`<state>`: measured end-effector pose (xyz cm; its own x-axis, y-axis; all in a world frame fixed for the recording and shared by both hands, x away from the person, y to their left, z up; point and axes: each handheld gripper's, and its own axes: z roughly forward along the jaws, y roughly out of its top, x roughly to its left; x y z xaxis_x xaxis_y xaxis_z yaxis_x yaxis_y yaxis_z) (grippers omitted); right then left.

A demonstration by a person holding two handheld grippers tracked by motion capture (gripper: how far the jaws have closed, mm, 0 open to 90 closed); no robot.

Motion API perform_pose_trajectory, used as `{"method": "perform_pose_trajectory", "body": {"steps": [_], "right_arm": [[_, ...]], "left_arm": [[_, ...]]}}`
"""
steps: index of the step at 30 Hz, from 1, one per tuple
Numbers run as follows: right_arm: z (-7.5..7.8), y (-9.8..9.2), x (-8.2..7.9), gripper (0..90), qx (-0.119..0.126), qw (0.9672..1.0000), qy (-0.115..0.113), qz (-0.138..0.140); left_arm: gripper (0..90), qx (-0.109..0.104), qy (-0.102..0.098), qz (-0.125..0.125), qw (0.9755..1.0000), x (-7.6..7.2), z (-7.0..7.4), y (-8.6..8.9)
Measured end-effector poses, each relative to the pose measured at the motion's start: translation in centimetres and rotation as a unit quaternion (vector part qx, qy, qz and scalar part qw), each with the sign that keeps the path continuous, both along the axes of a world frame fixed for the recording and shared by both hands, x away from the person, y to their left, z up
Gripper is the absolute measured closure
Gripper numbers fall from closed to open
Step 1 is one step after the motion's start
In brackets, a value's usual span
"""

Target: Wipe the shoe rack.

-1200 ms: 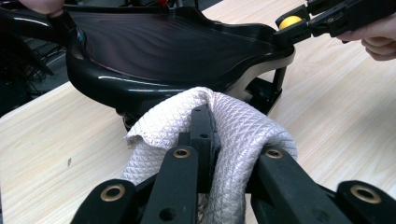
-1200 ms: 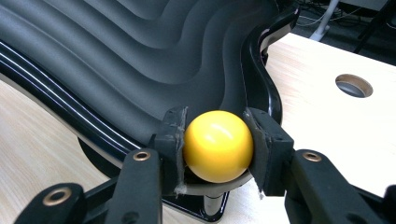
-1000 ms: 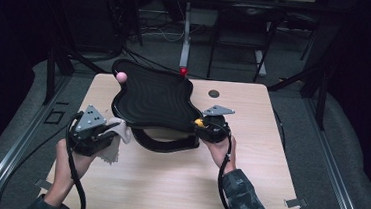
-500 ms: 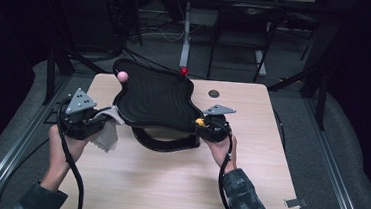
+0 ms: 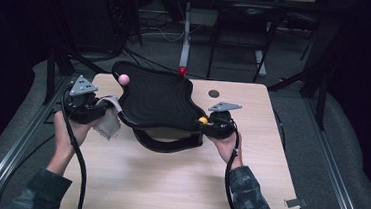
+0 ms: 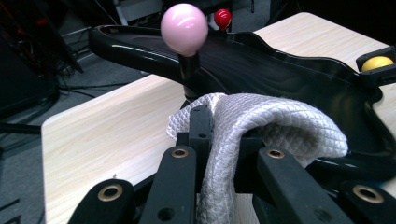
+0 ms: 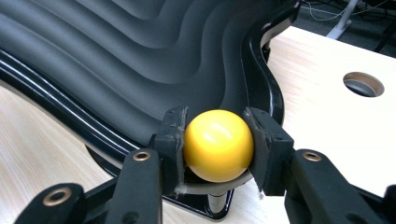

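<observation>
A black ridged tray rests on a curved black base on the wooden table. Ball knobs stand on its rim: pink at the far left, red at the back, yellow at the near right. My left gripper is shut on a white quilted cloth at the tray's left edge, just below the pink ball. The cloth drapes over the left gripper and hides one jaw tip. My right gripper is shut on the yellow ball, with a pad on each side.
A round hole lies in the tabletop behind the right hand. Metal rails run along both sides of the table. Chair legs, cables and a post stand on the floor beyond the far edge.
My left hand has carried the cloth away from the person and slightly left, up to the tray's left rim near the pink ball. The right gripper has stayed on the yellow ball.
</observation>
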<state>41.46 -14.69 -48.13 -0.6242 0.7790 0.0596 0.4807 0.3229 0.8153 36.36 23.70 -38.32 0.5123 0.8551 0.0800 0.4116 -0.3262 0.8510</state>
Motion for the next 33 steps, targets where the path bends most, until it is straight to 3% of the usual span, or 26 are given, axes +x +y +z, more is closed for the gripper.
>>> {"method": "perform_pose_trajectory", "body": {"steps": [10, 18, 21, 28, 33], "right_arm": [[0.0, -0.2, 0.2, 59.9, -0.003, 1.0000, -0.002, -0.003], [-0.1, -0.1, 0.1, 60.0, -0.004, 0.9999, -0.005, -0.008], [-0.1, -0.1, 0.1, 59.9, -0.004, 1.0000, -0.004, -0.006], [0.0, -0.1, 0.1, 60.0, -0.004, 1.0000, -0.003, -0.007], [-0.1, 0.0, 0.1, 60.0, -0.005, 0.9999, -0.004, -0.011]], "left_arm": [[81.9, -0.010, -0.005, -0.004, 0.9999, 2.3, -1.1, -0.1], [81.5, -0.006, -0.019, 0.012, 0.9997, 4.0, -1.8, -0.2], [81.7, -0.026, -0.018, 0.008, 0.9995, 4.7, -2.3, 0.4], [82.4, -0.046, -0.022, -0.012, 0.9986, 5.1, -2.9, 0.9], [82.5, -0.046, -0.022, -0.013, 0.9986, 5.0, -3.5, 1.0]]}}
